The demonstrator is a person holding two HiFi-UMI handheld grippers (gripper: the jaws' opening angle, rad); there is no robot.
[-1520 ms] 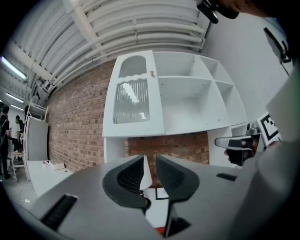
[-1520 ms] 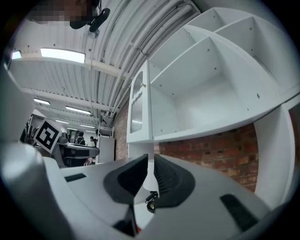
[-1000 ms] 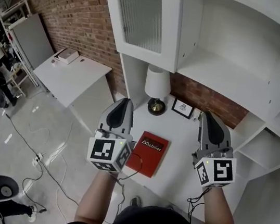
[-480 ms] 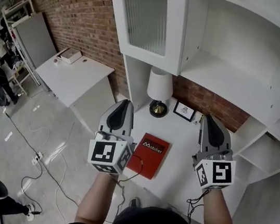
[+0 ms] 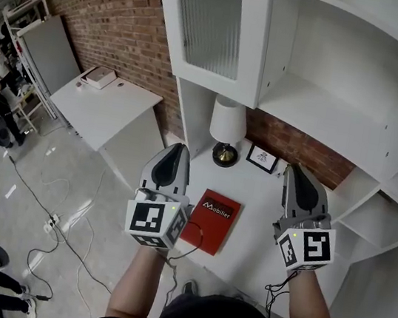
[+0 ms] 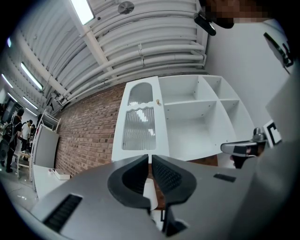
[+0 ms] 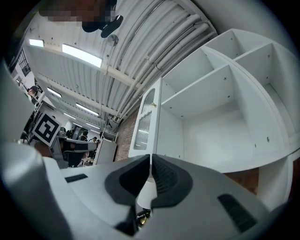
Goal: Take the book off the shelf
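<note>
A red book [image 5: 211, 220] lies flat on the white counter [image 5: 259, 228] below the white shelf unit [image 5: 321, 99], seen in the head view. My left gripper [image 5: 179, 148] hovers just left of the book, shut and empty. My right gripper [image 5: 294, 169] hangs to the book's right, also shut with nothing in it. In the left gripper view the left gripper [image 6: 151, 159] has its jaws together and points up at the shelf unit [image 6: 187, 122]. The right gripper view shows the right gripper [image 7: 150, 161] closed before the empty shelves [image 7: 220, 108].
A white table lamp [image 5: 227, 129] and a small framed picture [image 5: 260, 157] stand at the counter's back against the brick wall. A glass cabinet door [image 5: 212, 29] hangs at the shelf's left. A white table [image 5: 103, 102] and floor cables [image 5: 60, 230] lie left. People stand at far left.
Both grippers stay shut and nearly still. The head view has shifted slightly, so the shelf and counter sit a little further right in the picture.
</note>
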